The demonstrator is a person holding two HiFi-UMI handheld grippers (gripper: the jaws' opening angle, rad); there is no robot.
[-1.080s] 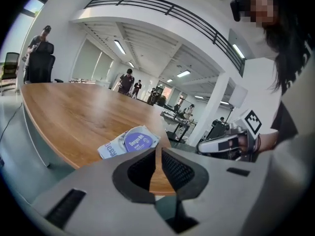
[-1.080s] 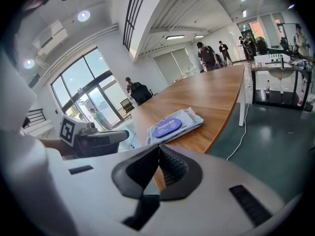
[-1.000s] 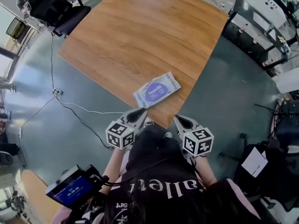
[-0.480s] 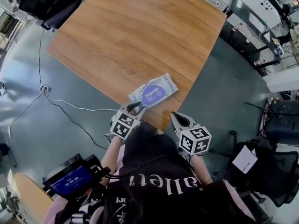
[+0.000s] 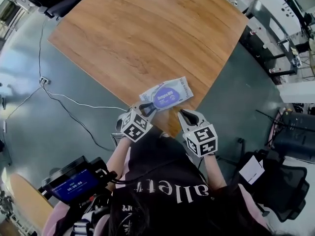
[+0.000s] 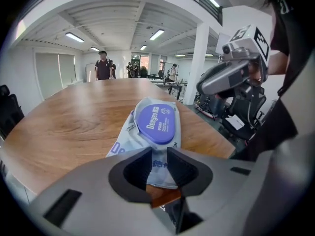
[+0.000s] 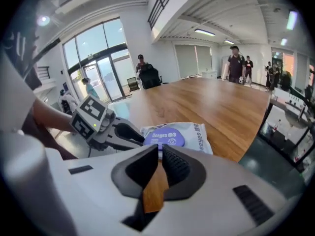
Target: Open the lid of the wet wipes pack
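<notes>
The wet wipes pack [image 5: 166, 95] lies flat near the table's near corner, its purple lid [image 6: 156, 124] closed and facing up. My left gripper [image 5: 146, 107] is at the pack's near left end. Its jaws [image 6: 158, 156] stand a little apart with the pack's end showing in the gap; whether the pads touch it is unclear. My right gripper [image 5: 182, 113] hovers over the table corner just short of the pack, shut with nothing in it. In the right gripper view the shut jaws [image 7: 160, 154] point at the lid [image 7: 165, 139], with the left gripper [image 7: 133, 134] beside it.
The wooden table [image 5: 138, 38] stretches away beyond the pack, and its corner edge [image 5: 170, 129] is right under the grippers. Cables [image 5: 74, 102] trail on the floor at left. Office chairs [image 5: 290, 132] stand at right. Several people stand far off.
My left gripper has dropped and moved forward from the table edge onto the pack's near end, rolling as it went. My right gripper has shifted closer to the pack.
</notes>
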